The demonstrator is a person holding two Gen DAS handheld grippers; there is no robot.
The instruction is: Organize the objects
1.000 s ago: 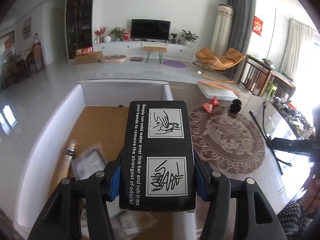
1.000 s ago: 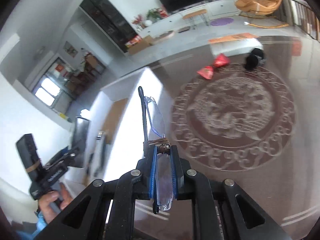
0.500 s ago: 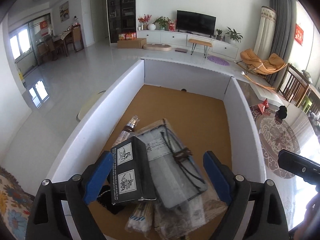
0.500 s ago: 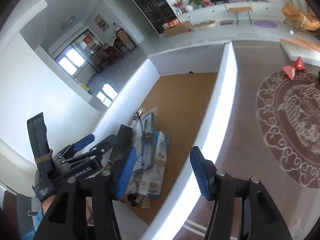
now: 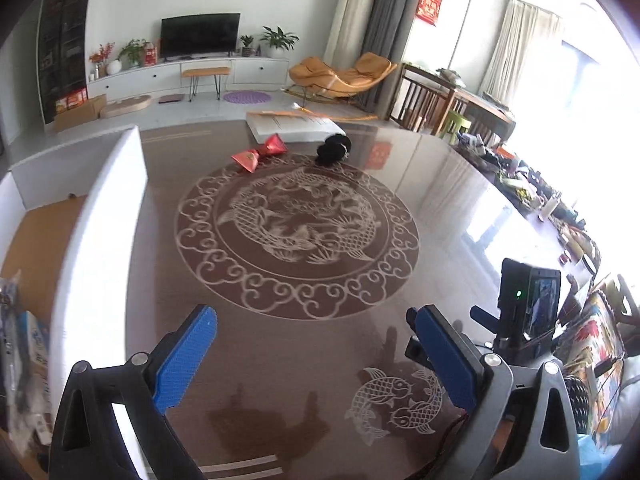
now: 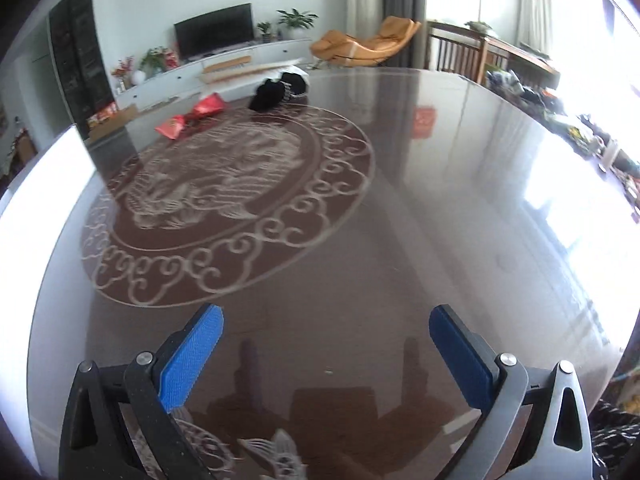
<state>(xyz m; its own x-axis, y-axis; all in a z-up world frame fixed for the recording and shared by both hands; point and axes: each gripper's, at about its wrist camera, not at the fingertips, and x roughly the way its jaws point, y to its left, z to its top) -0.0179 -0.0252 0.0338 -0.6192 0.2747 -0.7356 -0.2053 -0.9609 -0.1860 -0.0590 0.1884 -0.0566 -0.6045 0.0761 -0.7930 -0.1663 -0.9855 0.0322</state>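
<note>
The jaws of both the left gripper [image 5: 312, 354] and the right gripper [image 6: 326, 354] are spread wide and nothing is held; a second ago a black carton and a pair of glasses were clamped in them, and both have since been dropped into the white box [image 5: 98, 216]. Two items are therefore judged sorted. The worktop [image 5: 432, 184] right of the box is turned toward by both views. Still left on it, well beyond the box's far corner, are a red packet [image 5: 260, 152] and, just beside it, a black bundle [image 5: 333, 148], soft-looking.
</note>
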